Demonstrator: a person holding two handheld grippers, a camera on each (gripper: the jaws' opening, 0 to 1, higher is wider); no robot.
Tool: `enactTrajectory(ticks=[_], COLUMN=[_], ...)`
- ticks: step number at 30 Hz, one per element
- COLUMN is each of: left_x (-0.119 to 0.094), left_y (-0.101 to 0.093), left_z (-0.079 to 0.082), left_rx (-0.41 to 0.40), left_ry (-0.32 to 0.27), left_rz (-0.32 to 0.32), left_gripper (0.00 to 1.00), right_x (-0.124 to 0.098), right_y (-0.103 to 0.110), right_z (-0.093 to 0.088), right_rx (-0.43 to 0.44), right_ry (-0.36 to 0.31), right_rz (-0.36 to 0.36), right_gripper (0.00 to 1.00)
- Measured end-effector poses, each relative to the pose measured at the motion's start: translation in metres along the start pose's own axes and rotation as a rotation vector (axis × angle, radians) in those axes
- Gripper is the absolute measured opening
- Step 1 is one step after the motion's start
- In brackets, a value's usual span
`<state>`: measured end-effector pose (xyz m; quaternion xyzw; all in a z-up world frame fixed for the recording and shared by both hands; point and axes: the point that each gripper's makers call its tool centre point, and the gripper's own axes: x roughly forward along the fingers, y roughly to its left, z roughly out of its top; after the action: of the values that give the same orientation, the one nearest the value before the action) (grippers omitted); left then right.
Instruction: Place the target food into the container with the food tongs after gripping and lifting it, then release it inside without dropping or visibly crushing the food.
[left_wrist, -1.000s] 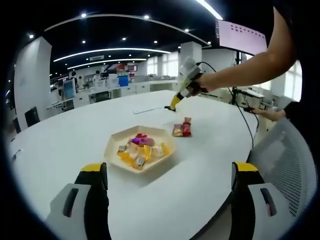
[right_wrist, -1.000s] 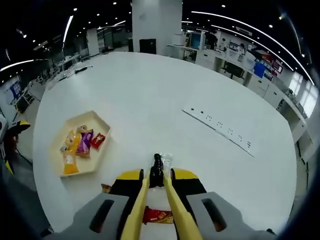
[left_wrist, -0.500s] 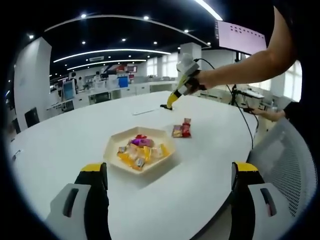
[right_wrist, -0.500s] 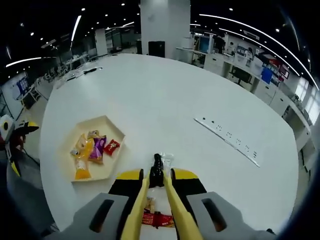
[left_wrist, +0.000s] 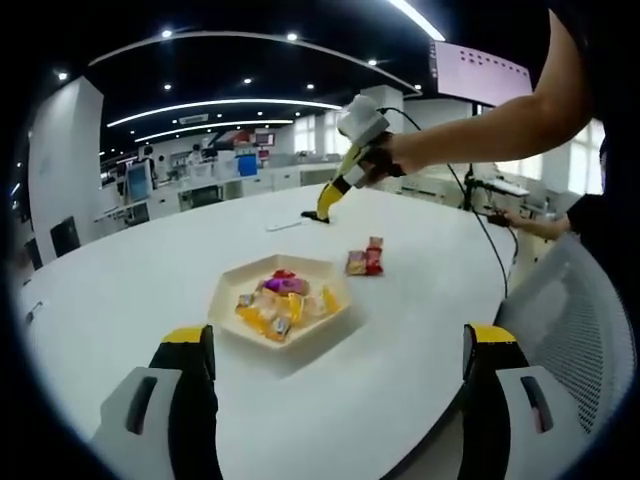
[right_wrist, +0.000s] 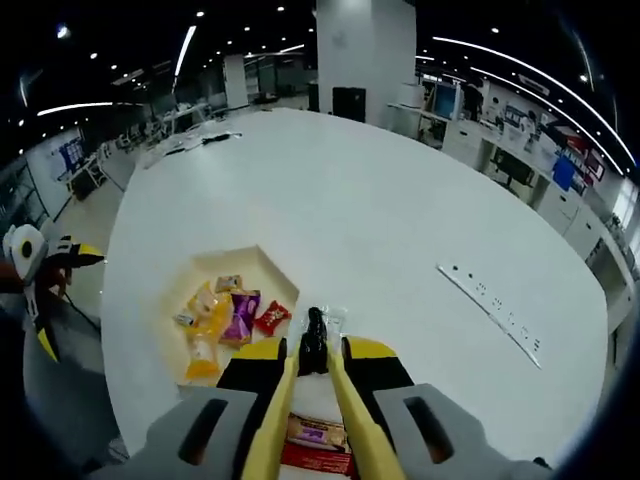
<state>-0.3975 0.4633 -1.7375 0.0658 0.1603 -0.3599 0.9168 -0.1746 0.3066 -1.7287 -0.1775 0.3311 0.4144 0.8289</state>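
Observation:
A cream hexagonal tray (left_wrist: 226, 292) (right_wrist: 226, 256) holds several wrapped snacks. Two red snack packets (left_wrist: 364, 262) (right_wrist: 314, 441) lie on the white table beside it. My right gripper (right_wrist: 313, 350) (left_wrist: 340, 185) is shut on yellow food tongs (right_wrist: 281, 415), whose black tips (right_wrist: 315, 328) pinch a small clear-wrapped piece (right_wrist: 335, 319). It hovers above the table between the packets and the tray's near corner. My left gripper (left_wrist: 340, 335) (right_wrist: 48, 300) stands open and bare, low at the table edge in front of the tray.
A white power strip (right_wrist: 492, 302) (left_wrist: 285, 223) lies on the table beyond the tray. The person's arm (left_wrist: 490, 125) reaches in from the right. A mesh chair back (left_wrist: 580, 330) stands at the right; desks line the room behind.
My right gripper with the tongs has risen and travelled toward the tray; the tray now sits much closer to the tong tips. The left gripper has stayed still.

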Motion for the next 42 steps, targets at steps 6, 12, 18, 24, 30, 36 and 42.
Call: enactTrajectory(ticks=[6, 12, 18, 24, 30, 36, 42], left_x=[0.0, -0.001, -0.002, -0.002, -0.002, -0.002, -0.002], left_y=[0.0, 0.0, 0.001, 0.001, 0.001, 0.002, 0.001], left_z=[0.001, 0.003, 0.003, 0.002, 0.002, 0.003, 0.003], left_rx=[0.002, 0.005, 0.01, 0.014, 0.017, 0.019, 0.026], left_ry=[-0.004, -0.008, -0.008, -0.009, -0.007, -0.009, -0.008], left_rz=[0.003, 0.005, 0.01, 0.009, 0.011, 0.016, 0.016], left_gripper=[0.99, 0.99, 0.99, 0.99, 0.99, 0.99, 0.99], right_x=[0.007, 0.014, 0.024, 0.031, 0.032, 0.032, 0.027], right_y=[0.023, 0.048, 0.076, 0.089, 0.094, 0.101, 0.107], right_z=[0.019, 0.033, 0.045, 0.053, 0.058, 0.061, 0.064], right_rx=[-0.031, -0.054, -0.074, -0.08, -0.089, -0.087, -0.107], right_ry=[-0.014, -0.026, -0.034, -0.042, -0.044, -0.052, -0.053], right_rz=[0.04, 0.081, 0.121, 0.137, 0.141, 0.157, 0.166], right_gripper=[0.21, 0.21, 0.21, 0.21, 0.21, 0.24, 0.24])
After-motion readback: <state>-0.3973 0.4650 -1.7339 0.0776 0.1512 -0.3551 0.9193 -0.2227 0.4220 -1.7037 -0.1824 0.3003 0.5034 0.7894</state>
